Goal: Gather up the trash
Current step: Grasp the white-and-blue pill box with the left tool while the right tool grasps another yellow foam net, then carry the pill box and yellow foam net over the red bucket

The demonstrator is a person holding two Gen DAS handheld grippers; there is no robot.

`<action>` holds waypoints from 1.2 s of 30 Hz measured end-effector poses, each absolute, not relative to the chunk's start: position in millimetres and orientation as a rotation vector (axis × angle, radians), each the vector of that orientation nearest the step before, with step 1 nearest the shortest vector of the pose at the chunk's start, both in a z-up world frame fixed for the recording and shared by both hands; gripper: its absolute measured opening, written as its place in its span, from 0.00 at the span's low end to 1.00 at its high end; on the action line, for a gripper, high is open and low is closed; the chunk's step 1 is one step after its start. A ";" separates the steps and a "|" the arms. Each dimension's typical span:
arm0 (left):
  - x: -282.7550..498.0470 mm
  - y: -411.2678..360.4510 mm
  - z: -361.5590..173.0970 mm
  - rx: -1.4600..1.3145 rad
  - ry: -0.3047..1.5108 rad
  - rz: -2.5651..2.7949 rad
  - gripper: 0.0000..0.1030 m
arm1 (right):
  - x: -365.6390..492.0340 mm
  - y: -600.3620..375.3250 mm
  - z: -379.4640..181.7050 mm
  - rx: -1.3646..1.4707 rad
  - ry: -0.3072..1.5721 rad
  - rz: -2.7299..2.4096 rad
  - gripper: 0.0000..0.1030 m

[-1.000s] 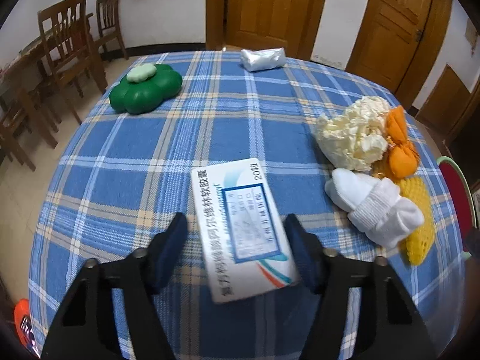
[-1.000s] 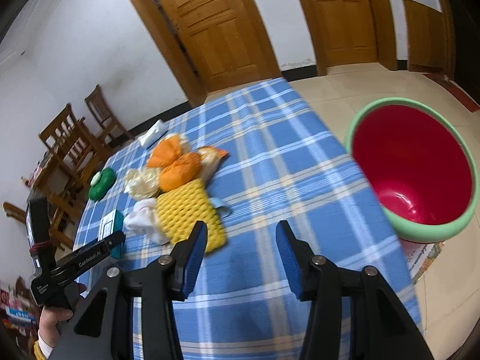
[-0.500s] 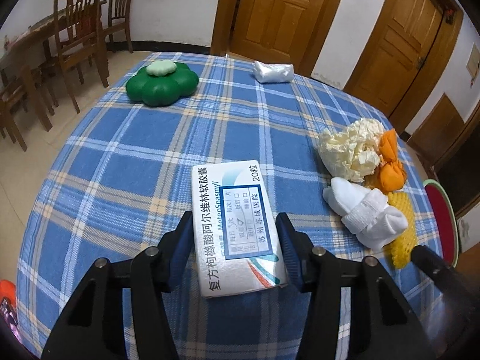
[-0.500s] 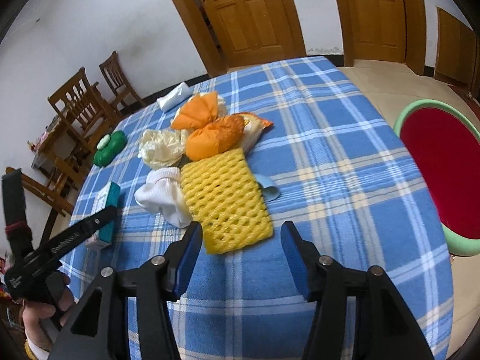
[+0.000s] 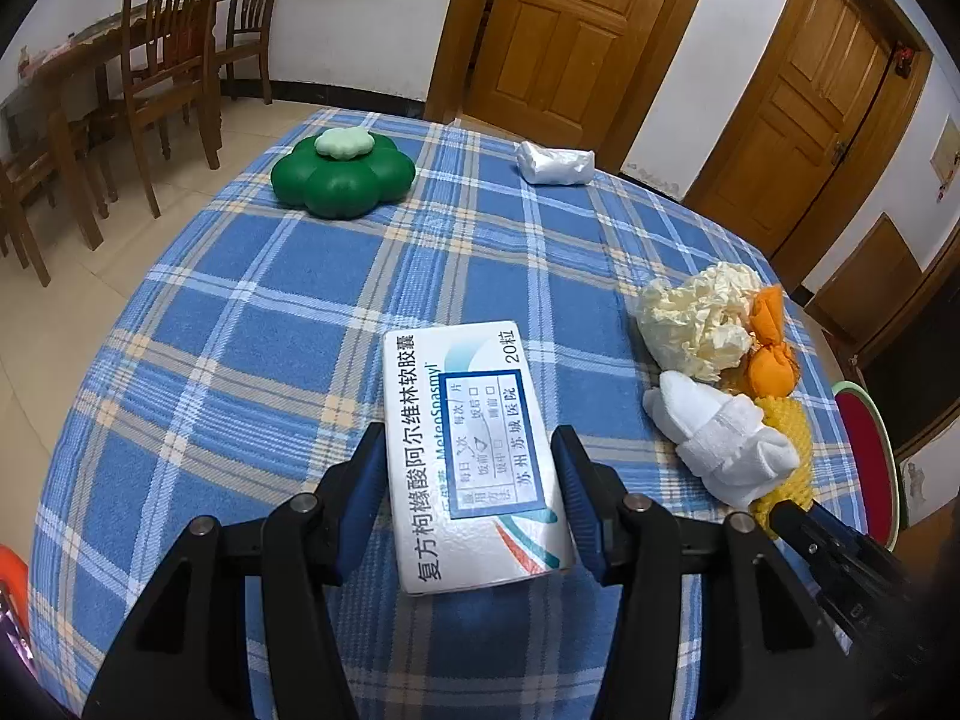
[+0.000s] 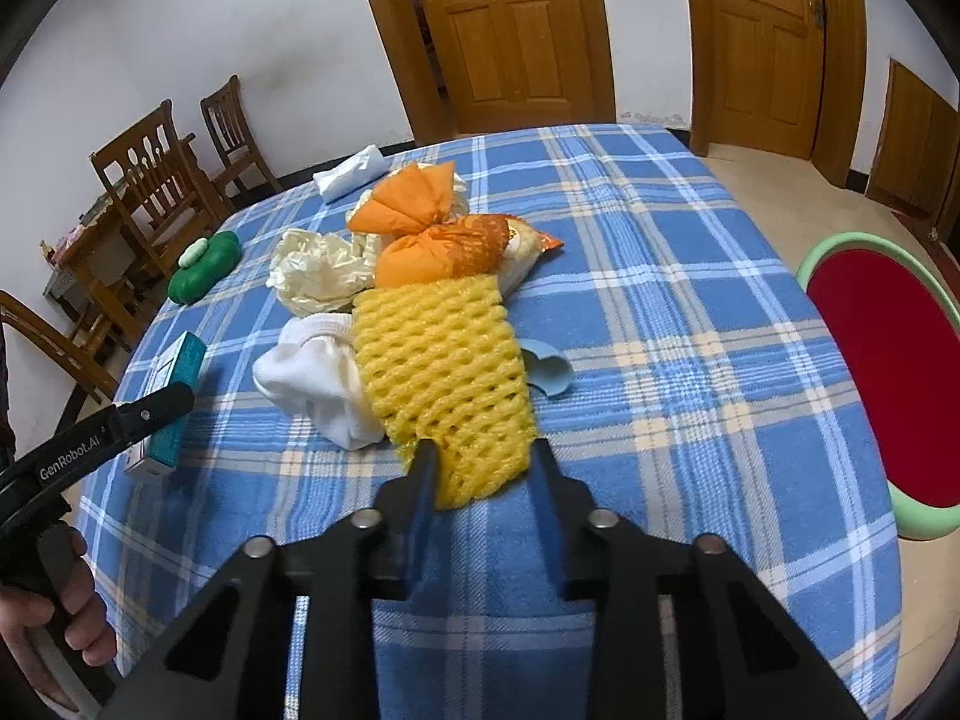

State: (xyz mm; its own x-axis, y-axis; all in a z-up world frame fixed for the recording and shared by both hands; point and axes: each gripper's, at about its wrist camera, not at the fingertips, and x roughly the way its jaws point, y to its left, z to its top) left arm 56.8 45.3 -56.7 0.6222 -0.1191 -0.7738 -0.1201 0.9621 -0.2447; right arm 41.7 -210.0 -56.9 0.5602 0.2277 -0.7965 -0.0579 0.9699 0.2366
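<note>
A white medicine box (image 5: 468, 420) lies on the blue plaid tablecloth (image 5: 270, 360), and my left gripper (image 5: 471, 480) is shut on its long sides. In the right wrist view the same box (image 6: 174, 378) shows a teal edge. My right gripper (image 6: 483, 468) is closing on the near end of a yellow foam net (image 6: 444, 360), with both pads touching it. Beside the net lie a white sock (image 6: 312, 372), a cream crumpled bag (image 6: 318, 270), tied orange bags (image 6: 432, 222) and a snack wrapper (image 6: 528, 240). A small blue scrap (image 6: 546, 372) pokes out from under the net.
A red bin with a green rim (image 6: 852, 238) stands on the floor off the table's right edge. A green flower-shaped container (image 5: 342, 177) and a white tissue pack (image 5: 555, 163) sit at the far side. Wooden chairs (image 5: 168, 48) stand to the left. A person's hand (image 6: 60, 618) grips the left tool.
My left jaws narrowed onto the medicine box. The right gripper swung left from beside the bin to the trash pile, came down, and its jaws narrowed around the net's near end.
</note>
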 end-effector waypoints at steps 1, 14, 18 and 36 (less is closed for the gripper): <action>56.5 44.3 -56.2 -0.287 0.901 -0.003 0.54 | 41.7 -211.3 -56.3 0.197 0.960 0.171 0.19; 47.2 31.7 -35.2 -0.276 0.870 -0.039 0.54 | 18.9 -236.7 -27.4 0.273 0.863 0.216 0.10; 44.3 28.1 -29.6 -0.287 0.867 -0.054 0.54 | 9.7 -246.6 -14.2 0.294 0.818 0.217 0.10; 34.6 -7.1 0.7 -0.265 0.832 -0.143 0.54 | -15.1 -303.9 10.0 0.404 0.703 0.141 0.10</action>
State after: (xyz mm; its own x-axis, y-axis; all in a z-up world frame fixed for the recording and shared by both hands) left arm 34.6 -7.1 0.7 0.6664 -0.2287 -0.7096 0.0221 0.9574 -0.2878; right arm -15.1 -303.9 10.0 0.7569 0.2597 -0.5997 0.0085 0.9136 0.4065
